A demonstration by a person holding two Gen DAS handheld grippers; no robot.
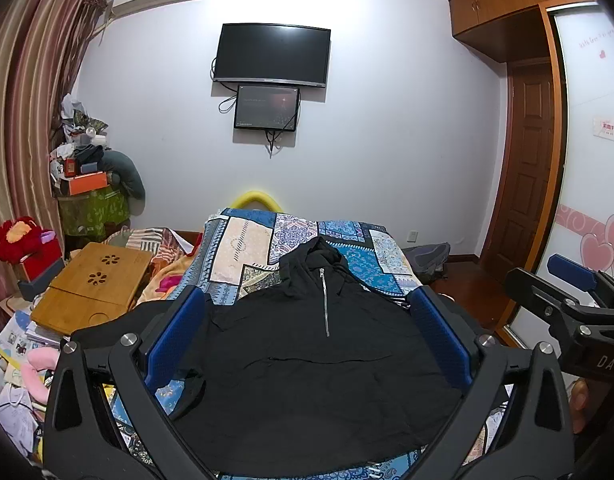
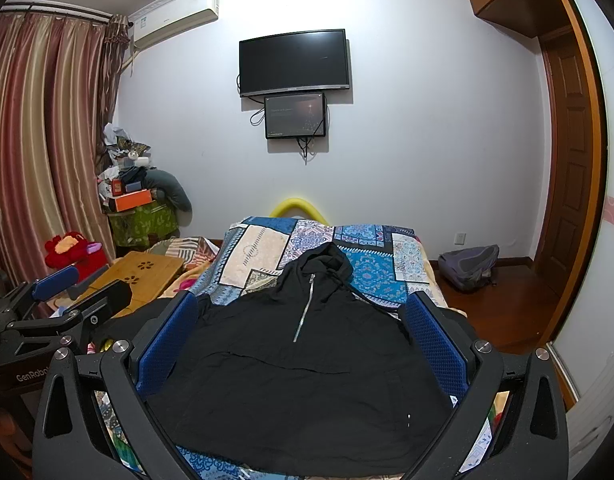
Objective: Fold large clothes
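A black hooded pullover (image 1: pixel 307 368) with a short silver zip lies spread flat, front up, on the patchwork bedspread (image 1: pixel 247 240), hood toward the far wall. My left gripper (image 1: pixel 307 300) hovers above its lower half, open and holding nothing. In the right wrist view the same pullover (image 2: pixel 299 376) fills the space beneath my right gripper (image 2: pixel 303 304), which is open too. The right gripper also shows at the right edge of the left wrist view (image 1: pixel 575 280), and the left gripper at the left edge of the right wrist view (image 2: pixel 59 284).
A bamboo lap table (image 1: pixel 95 284) lies on the bed's left side beside crumpled bedding and papers. A cluttered stand (image 1: pixel 91 184) and curtains occupy the left corner. A grey backpack (image 2: pixel 469 266) sits on the wooden floor right of the bed, near a wardrobe and door.
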